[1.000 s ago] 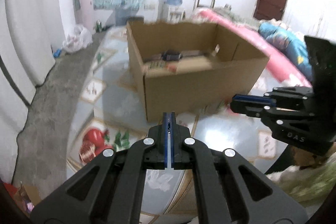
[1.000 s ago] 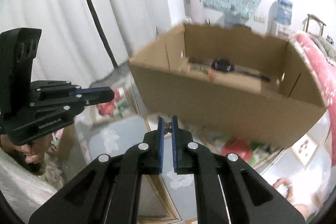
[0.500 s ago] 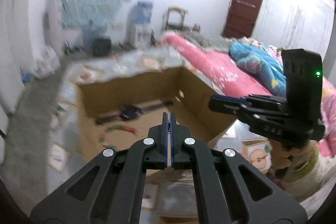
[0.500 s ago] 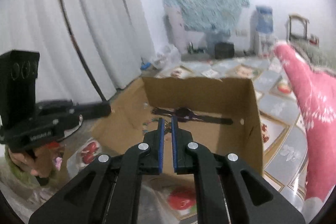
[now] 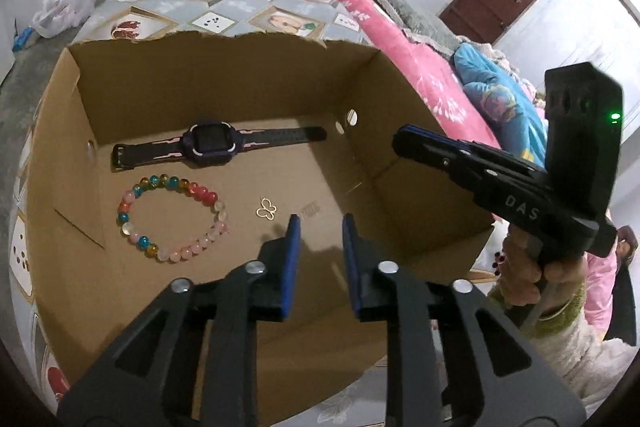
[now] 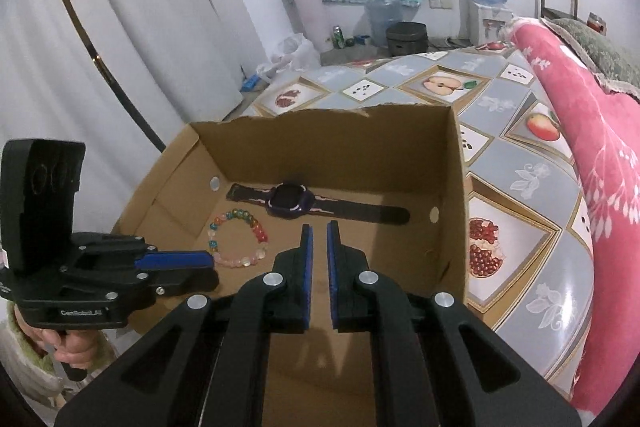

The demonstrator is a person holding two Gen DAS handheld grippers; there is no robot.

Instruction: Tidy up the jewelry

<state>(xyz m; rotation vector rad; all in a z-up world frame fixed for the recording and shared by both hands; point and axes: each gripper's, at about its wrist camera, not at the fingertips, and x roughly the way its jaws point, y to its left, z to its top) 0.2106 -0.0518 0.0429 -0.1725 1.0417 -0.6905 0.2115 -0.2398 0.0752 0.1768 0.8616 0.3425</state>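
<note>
An open cardboard box holds a dark watch laid flat, a ring of coloured beads, and a small gold butterfly pendant. My left gripper hangs over the box floor. Its jaws are opening and nothing is between them; the pendant lies just beyond its left fingertip. My right gripper points into the box from the right side and is shut, with only a thin slit between its pads. I see nothing in that slit.
The box stands on a table with a grey fruit-print cloth. A pink blanket lies to the right, and white curtains hang to the left. A person's hand grips the right tool's handle.
Both grippers have swung from in front of the box to above it, now looking down inside. The left jaws, shut before, now stand apart. The pendant shows on the box floor.
</note>
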